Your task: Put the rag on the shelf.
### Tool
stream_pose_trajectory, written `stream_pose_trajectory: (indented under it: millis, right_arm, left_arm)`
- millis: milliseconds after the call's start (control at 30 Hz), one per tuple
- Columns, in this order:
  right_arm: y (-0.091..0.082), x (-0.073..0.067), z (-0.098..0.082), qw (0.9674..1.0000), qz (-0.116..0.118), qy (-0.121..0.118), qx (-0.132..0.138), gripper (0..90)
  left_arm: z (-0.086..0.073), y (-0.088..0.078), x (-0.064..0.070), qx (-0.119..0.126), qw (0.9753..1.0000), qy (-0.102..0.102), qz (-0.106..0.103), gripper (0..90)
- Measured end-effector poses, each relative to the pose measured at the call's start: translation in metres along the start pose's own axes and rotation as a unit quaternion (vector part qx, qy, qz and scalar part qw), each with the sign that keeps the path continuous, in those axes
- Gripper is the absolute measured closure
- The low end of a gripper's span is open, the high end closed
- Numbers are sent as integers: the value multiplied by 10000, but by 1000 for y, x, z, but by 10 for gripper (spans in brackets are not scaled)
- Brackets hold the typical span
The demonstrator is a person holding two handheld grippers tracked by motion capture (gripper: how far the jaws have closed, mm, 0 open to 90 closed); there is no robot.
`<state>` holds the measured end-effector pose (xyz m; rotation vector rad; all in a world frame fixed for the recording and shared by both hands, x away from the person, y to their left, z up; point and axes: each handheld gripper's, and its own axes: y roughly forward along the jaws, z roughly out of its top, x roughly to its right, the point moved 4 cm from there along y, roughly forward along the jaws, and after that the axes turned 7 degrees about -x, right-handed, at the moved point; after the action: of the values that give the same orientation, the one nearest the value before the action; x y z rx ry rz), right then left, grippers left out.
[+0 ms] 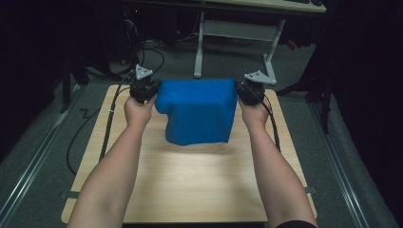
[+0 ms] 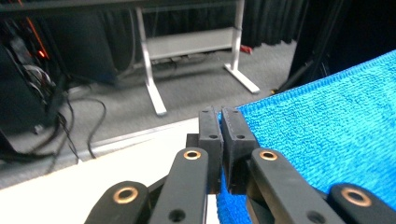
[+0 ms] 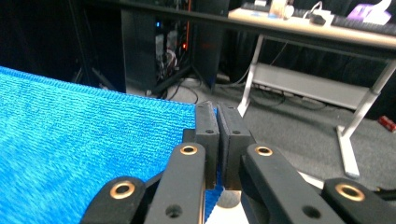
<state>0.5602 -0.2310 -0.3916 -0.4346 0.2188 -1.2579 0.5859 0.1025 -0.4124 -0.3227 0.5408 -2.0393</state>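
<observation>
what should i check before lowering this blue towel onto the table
1. Left gripper clamped on a towel corner: ok, jaws closed with cloth pinched between them.
2. Right gripper clamped on the other corner: ok, same pinch.
3. Top edge stretched between the grippers: ok, fairly straight, slight bulge near the left corner.
4. Lower edge free of the table: cannot tell, it hangs close to the wood.
5. Towel hanging as one layer: cannot tell, the back is hidden.
6. Landing area on the table free of things: ok.
</observation>
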Motion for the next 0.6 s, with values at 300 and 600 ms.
stream_pose_trajectory:
  millis: [300,600]
  right_arm:
    - [6,-5,-46,9990,155,129,-398,887]
    - [7,-11,-81,9970,312,353,-621,886]
  left_arm:
    - [-43,11,7,-495,9980,-183,-358,877]
    - [-77,18,20,-685,9941,-421,-731,873]
